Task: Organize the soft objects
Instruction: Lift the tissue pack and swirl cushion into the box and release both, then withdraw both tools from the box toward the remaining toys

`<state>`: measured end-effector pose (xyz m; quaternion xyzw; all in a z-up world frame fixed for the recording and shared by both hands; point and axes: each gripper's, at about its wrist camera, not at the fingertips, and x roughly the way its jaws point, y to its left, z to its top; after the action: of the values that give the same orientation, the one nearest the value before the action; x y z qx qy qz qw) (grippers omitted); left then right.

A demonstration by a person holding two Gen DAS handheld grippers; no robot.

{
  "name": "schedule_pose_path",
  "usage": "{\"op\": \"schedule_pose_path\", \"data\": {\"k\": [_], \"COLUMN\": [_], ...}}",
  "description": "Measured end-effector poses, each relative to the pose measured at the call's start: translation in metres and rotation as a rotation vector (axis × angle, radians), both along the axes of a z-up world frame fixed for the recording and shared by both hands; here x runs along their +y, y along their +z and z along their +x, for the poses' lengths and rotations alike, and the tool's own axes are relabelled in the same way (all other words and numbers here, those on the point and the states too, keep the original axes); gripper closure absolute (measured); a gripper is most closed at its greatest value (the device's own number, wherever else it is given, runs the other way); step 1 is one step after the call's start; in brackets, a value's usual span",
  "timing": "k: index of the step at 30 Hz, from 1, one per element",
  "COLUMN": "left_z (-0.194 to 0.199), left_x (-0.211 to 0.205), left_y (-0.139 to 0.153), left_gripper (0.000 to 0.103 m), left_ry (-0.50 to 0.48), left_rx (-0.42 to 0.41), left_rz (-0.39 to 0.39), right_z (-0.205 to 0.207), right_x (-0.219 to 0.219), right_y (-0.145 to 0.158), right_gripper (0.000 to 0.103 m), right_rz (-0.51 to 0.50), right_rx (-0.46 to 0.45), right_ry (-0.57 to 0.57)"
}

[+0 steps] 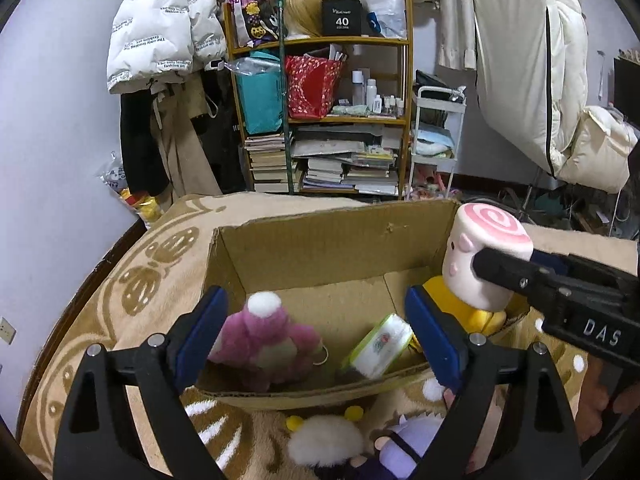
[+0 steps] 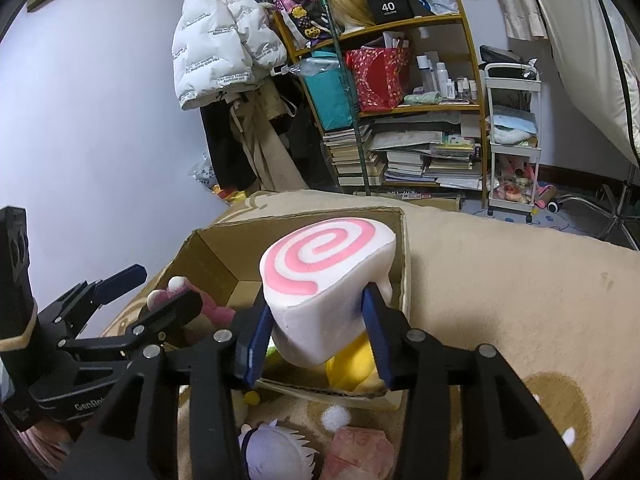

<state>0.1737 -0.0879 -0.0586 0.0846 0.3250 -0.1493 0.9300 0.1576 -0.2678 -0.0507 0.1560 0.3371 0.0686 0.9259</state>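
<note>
An open cardboard box point(image 1: 320, 256) sits on a beige patterned rug. Inside lie a pink plush point(image 1: 266, 340), a green-white tissue pack point(image 1: 380, 346) and a yellow plush point(image 1: 472, 304). My right gripper point(image 2: 316, 328) is shut on a white marshmallow plush with a pink swirl top point(image 2: 324, 276) and holds it over the box's right side above the yellow plush point(image 2: 352, 364); it also shows in the left wrist view point(image 1: 484, 256). My left gripper point(image 1: 316, 332) is open and empty over the box's near edge.
On the rug before the box lie a white fluffy plush point(image 1: 324, 440), a lavender-haired doll point(image 1: 404, 444) and a pink item point(image 2: 360, 456). A cluttered bookshelf point(image 1: 320, 116), white cart point(image 1: 436, 140) and hanging coats stand behind.
</note>
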Motion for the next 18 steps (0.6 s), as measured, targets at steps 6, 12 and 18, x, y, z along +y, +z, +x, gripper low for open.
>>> {"op": "schedule_pose_path", "data": {"k": [6, 12, 18], "left_z": [-0.007, -0.015, -0.030], "left_x": [0.006, 0.016, 0.025], "left_y": [0.001, 0.006, 0.013], "left_gripper": [0.008, 0.005, 0.004], "left_ry": [0.036, 0.068, 0.088], "left_rx": [0.011, 0.039, 0.081], "left_rz": [0.012, 0.013, 0.004], "right_z": [-0.004, -0.020, -0.044], "right_x": [-0.002, -0.002, -0.001], "right_y": [0.003, 0.015, 0.027], "right_gripper": [0.036, 0.018, 0.002], "right_rz": [0.013, -0.012, -0.021], "right_rx": [-0.021, -0.050, -0.058], "right_ry": [0.002, -0.024, -0.039]}}
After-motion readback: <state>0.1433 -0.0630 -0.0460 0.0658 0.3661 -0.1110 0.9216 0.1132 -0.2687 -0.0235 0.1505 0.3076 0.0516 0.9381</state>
